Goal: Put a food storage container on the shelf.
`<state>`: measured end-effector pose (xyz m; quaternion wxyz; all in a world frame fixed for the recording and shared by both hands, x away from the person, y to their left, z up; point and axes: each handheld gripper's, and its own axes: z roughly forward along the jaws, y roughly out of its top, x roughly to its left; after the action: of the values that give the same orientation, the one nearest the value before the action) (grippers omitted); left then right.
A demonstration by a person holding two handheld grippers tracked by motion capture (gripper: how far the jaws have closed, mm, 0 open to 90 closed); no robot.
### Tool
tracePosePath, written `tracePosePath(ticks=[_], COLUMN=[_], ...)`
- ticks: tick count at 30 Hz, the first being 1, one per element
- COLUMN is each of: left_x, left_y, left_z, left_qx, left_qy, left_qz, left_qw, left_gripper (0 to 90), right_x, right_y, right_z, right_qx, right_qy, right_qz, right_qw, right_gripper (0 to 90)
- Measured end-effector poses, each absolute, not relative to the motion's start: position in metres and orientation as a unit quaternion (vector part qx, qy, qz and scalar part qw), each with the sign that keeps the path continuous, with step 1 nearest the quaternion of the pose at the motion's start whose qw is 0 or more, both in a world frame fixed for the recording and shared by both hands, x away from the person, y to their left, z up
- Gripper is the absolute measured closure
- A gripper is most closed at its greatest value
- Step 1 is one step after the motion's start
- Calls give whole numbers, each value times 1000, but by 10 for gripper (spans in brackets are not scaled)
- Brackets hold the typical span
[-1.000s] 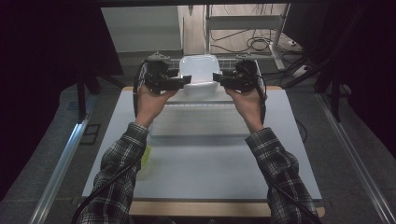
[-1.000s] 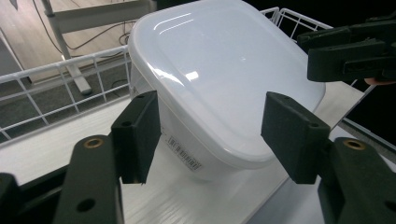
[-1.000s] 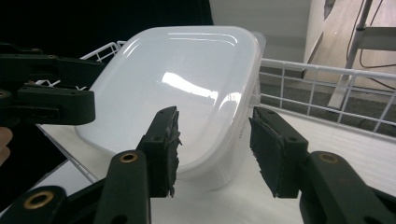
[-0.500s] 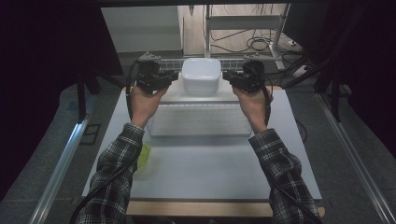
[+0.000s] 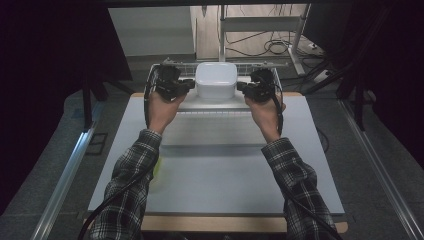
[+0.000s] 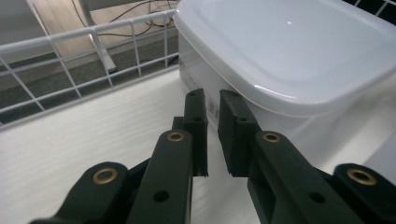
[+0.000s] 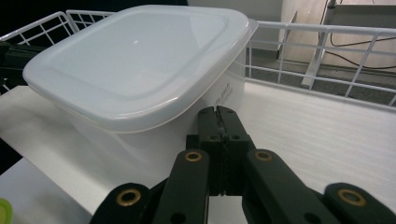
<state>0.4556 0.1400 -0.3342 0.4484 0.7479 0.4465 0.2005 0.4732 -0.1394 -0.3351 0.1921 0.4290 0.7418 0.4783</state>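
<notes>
High view shows a white lidded container (image 5: 215,80) sitting in a white wire basket (image 5: 260,65) at the far edge of the table (image 5: 210,190), midway between the two hands. It is nearly square with rounded corners, so no long axis stands out; its sides run square to the table edges and its lid faces up. The lid is smooth, translucent white with a raised rim, and the side wall carries a small printed label in the left gripper view. The left gripper (image 5: 176,85) sits just beside the container's left wall, its jaws parted by a narrow gap with nothing between them (image 6: 212,116). The right gripper (image 5: 248,89) sits just beside the right wall, its jaws pressed together on nothing (image 7: 218,122). Both forearms wear plaid sleeves (image 5: 295,185). A yellow-green object (image 5: 156,167) peeks out beside the left sleeve.
</notes>
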Motion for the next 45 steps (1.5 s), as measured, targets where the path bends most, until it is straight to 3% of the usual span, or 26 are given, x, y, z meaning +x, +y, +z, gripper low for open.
tracePosePath(ticks=[13,19,25,31,45], left_x=[459,443,401,367,314], left_y=[139,146,159,160,171], left_z=[-334,-332,-332,-341,-411], left_qx=[748,743,741,758,768], left_qy=[452,443,404,373,373], left_qz=[204,200,192,198,155], left_qw=[442,460,501,497,498], left_gripper=[782,740,628,493,276], right_x=[474,467,438,404,354], right_y=[-138,-144,-156,-161,-177], right_z=[-333,-334,-332,-340,-394], right_qx=[427,420,386,349,321], right_qy=[743,744,752,769,804], right_qz=[472,476,495,500,473], right_qw=[206,207,202,192,165], right_gripper=[878,841,723,585,359])
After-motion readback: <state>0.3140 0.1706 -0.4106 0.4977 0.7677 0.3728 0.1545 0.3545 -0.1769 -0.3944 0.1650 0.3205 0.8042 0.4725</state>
